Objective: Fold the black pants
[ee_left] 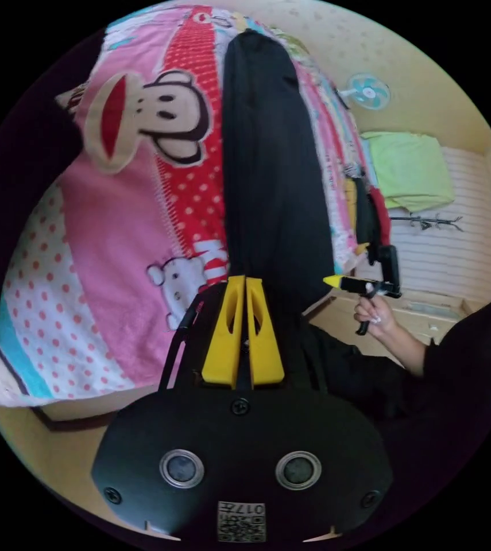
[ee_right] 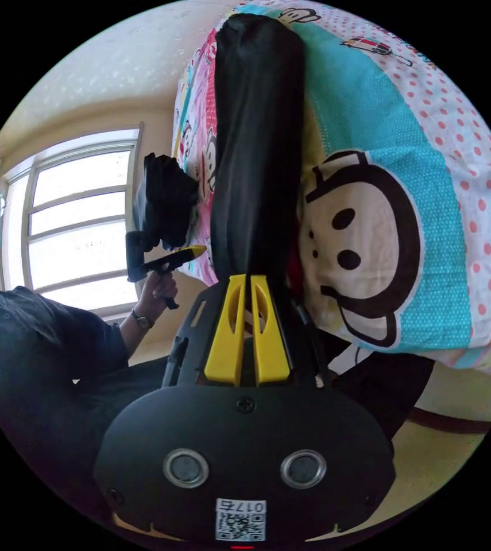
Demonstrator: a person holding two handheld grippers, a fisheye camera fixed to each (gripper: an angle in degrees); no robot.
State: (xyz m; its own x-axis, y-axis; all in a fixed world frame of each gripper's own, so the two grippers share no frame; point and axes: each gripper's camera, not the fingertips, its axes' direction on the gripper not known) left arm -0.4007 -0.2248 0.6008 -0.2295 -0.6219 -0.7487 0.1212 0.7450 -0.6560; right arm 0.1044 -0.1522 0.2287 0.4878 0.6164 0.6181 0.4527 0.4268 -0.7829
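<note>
Both claws pinch the black pants [ee_left: 274, 172]: left gripper [ee_left: 245, 279] and right gripper [ee_right: 248, 278] each have 2 yellow jaws pressed together on the waist end, legs stretched along the cartoon blanket [ee_left: 124, 241].

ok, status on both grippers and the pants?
Left gripper shut on black pants. Right gripper shut on them too. Pants stretched along cartoon blanket. Nothing blocking.
</note>
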